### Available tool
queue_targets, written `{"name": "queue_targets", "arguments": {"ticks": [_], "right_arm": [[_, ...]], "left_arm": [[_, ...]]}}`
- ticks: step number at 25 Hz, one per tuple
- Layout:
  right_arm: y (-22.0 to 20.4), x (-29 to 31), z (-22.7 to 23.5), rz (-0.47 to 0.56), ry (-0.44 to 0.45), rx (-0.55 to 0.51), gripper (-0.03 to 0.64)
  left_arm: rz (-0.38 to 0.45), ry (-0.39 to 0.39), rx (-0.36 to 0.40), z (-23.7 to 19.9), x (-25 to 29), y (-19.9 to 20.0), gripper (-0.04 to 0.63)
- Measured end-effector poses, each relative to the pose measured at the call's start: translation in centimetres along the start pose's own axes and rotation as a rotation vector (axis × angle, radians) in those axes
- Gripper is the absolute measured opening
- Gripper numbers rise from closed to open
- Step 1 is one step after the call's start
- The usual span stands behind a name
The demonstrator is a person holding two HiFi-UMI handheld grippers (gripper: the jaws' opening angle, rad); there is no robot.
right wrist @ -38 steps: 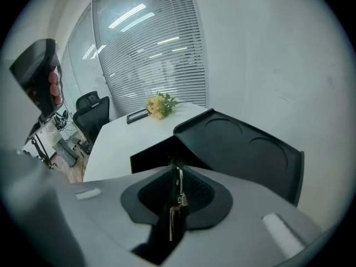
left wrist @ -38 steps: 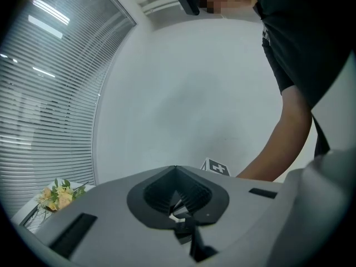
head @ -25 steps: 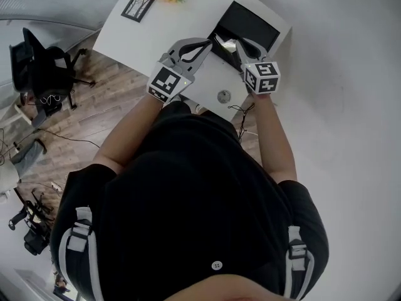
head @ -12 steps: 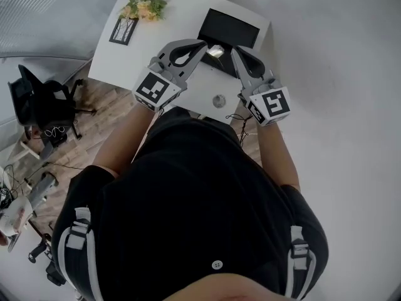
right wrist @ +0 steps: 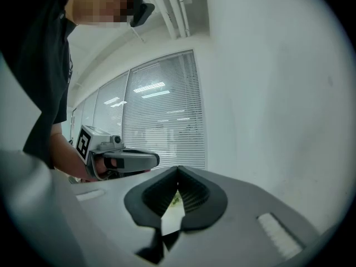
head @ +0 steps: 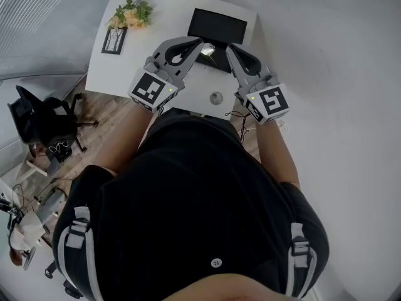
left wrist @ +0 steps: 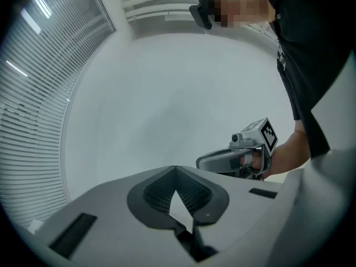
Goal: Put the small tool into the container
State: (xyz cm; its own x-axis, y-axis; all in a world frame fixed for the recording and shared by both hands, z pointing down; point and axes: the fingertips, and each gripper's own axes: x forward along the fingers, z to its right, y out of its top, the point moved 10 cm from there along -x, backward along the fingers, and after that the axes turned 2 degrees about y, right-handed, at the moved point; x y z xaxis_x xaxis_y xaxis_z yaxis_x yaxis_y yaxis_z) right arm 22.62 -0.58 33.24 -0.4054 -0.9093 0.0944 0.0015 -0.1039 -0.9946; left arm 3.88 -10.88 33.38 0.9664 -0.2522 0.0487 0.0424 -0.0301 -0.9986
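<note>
The person's black shirt (head: 200, 212) takes up the whole lower half of my head view. Above it, in the upper middle of the frame, stands the white table (head: 164, 22). Wooden floor (head: 94, 127) shows at the left, and a black office chair (head: 37, 119) stands on it at the middle left.

A black container (head: 220, 22) sits on the table at the upper centre, near the table's right end. Both tools are held over the table's near half, pointing up the frame towards the container. The left hand-held gripper (head: 202, 41) has its tip at the container's lower left corner. The right hand-held gripper (head: 228, 46) has its tip over the container's lower edge, just beside the other.

In the left gripper view the two jaws meet at the tip with nothing between them. In the right gripper view the jaws are likewise closed and empty. Each view shows the other tool held alongside in a hand.

A bunch of flowers (head: 128, 14) lies at the upper left of the table, with a dark framed picture (head: 114, 41) just below it. A small round disc (head: 216, 97) is set in the table near its lower edge, between the two tools.

The small tool (head: 208, 51) is a silvery glint between the two tips, at the container's lower edge. It looks to lie inside, but I cannot be sure.
</note>
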Motion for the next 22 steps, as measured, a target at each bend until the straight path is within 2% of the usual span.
{"name": "queue_targets", "arguments": {"ticks": [7,22], "right_arm": [[-0.4,0.1,-0.3,-0.017,-0.017,0.004,0.012],[0.0,0.2,0.0,-0.011,-0.028,-0.011,0.012]], "left_arm": [[-0.033,-0.007,-0.011,-0.2,0.2,-1.1,0.008],[-0.03,-0.017,-0.009,-0.4,0.8,-0.9,0.008]]}}
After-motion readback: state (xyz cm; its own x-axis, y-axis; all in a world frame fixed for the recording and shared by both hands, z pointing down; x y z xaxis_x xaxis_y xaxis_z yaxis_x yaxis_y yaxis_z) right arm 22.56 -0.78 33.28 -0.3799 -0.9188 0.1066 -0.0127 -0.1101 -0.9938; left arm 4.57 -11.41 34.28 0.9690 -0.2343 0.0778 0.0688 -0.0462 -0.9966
